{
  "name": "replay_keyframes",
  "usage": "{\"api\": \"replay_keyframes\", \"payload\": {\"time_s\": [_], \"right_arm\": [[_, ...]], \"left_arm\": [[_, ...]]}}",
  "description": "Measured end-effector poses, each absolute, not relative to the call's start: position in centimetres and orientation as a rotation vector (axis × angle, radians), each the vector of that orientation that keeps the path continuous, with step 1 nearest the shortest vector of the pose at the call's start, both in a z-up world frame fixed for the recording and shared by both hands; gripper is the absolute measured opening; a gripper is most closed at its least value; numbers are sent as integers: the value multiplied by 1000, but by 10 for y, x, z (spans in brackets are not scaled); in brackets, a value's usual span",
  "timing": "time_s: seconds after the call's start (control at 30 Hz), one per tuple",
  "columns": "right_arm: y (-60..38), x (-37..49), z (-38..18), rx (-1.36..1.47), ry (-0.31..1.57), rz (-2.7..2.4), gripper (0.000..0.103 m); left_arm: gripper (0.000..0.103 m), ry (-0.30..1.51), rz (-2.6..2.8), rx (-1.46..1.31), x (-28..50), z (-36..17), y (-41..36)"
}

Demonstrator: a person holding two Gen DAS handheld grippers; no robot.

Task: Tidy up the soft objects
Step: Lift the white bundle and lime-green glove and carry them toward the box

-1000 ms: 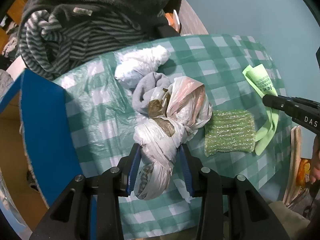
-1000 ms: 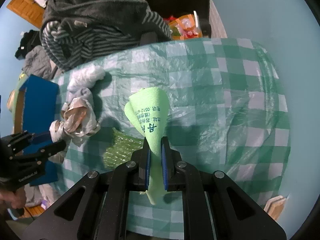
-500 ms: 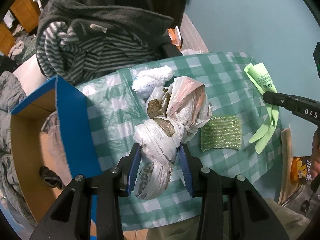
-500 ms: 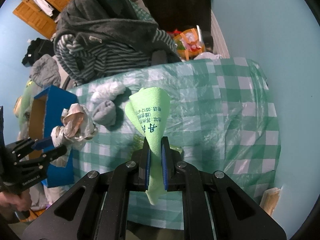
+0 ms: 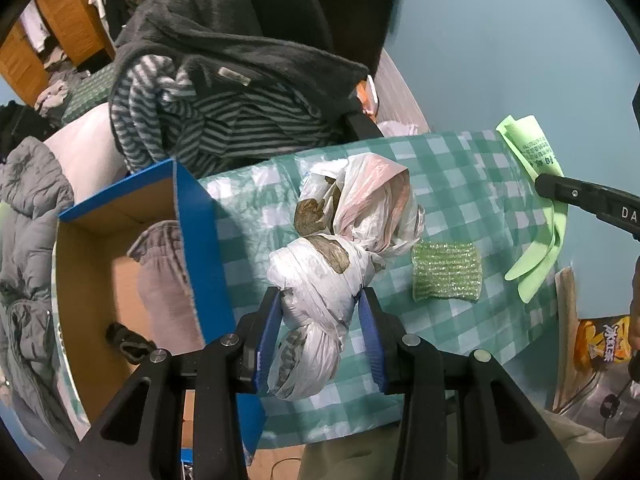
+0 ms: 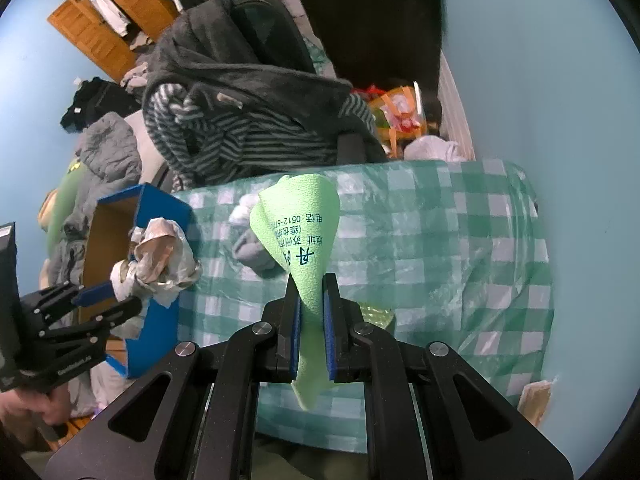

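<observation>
Knotted plastic bags (image 5: pixel 340 256), white and pink with brown patches, are pinched at their lower knot between the blue pads of the left hand-held gripper (image 5: pixel 320 334); the bundle hangs clear of the tabletop (image 5: pixel 460 184), just beside the open blue cardboard box (image 5: pixel 196 232). A light green cloth (image 6: pixel 298 236) is clamped in the right hand-held gripper (image 6: pixel 312 320), whose pads are pressed together on its narrow middle, above the tabletop and further from the box than the bags. A green bubble-wrap pad (image 5: pixel 446 272) lies flat on the checked cover, between bags and cloth. A grey sock (image 6: pixel 250 252) and a small white bundle (image 6: pixel 246 210) lie on the cover nearer the box's far corner.

Step in hand, as judged: carry both items to the box. The bundle should clear the box wall before release, so its loose top does not snag on the edge; the cloth hangs long below the pads, so its tail should be over the opening before those pads part. 2 items already lie inside the box: a grey cloth (image 5: pixel 164 276) and a small dark piece (image 5: pixel 128 342).

Writing: blue Chinese print and the digits "0512-6" on the green cloth; "DA" on the right gripper's arm; Chinese characters on an orange snack packet (image 5: pixel 600 344) beyond the tabletop edge.
</observation>
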State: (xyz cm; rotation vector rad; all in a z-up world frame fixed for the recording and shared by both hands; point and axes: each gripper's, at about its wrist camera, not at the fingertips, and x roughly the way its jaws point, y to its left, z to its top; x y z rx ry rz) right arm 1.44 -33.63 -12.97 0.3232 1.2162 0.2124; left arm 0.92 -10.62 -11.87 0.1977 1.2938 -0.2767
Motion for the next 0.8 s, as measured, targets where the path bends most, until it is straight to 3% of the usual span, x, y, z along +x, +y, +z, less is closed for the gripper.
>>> {"api": "replay_keyframes", "payload": {"time_s": [0.8], "right_arm": [[-269,27,-61,259,1128,361,10]], "left_arm": [[40,1224,-204,134,3,-67,-53]]}}
